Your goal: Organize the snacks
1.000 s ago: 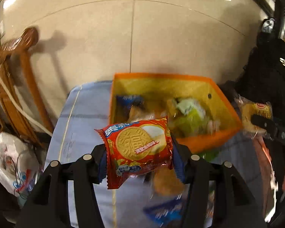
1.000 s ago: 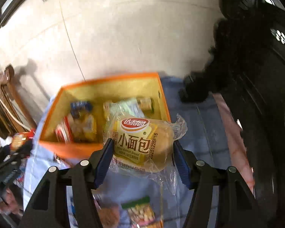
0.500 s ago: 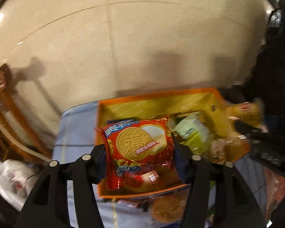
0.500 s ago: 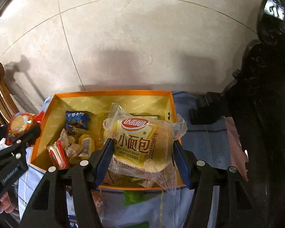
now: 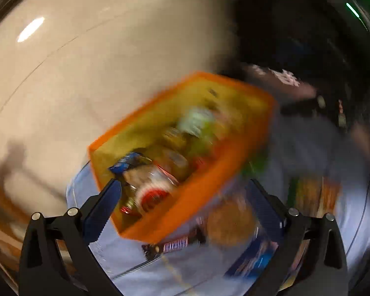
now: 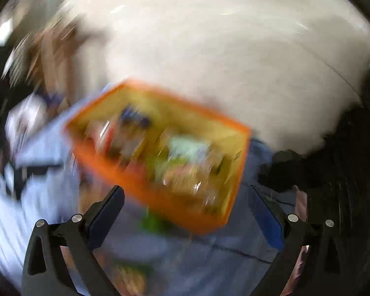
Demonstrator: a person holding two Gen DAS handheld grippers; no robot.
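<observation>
1. Both claws are empty, so the step in hand looks like reaching for the next loose snack. Slow down first: both views are smeared with motion.
2. The left claw has its fingers spread wide with nothing between them. It is tilted above the near corner of the orange-rimmed, yellow-lined snack box.
3. A round brown packaged cake lies on the pale blue cloth-covered bench just outside the box, a likely pick.
4. The right claw is likewise spread and empty, tilted, near the box's front wall.
5. Approach level, centre the packet, then close gently.
</observation>
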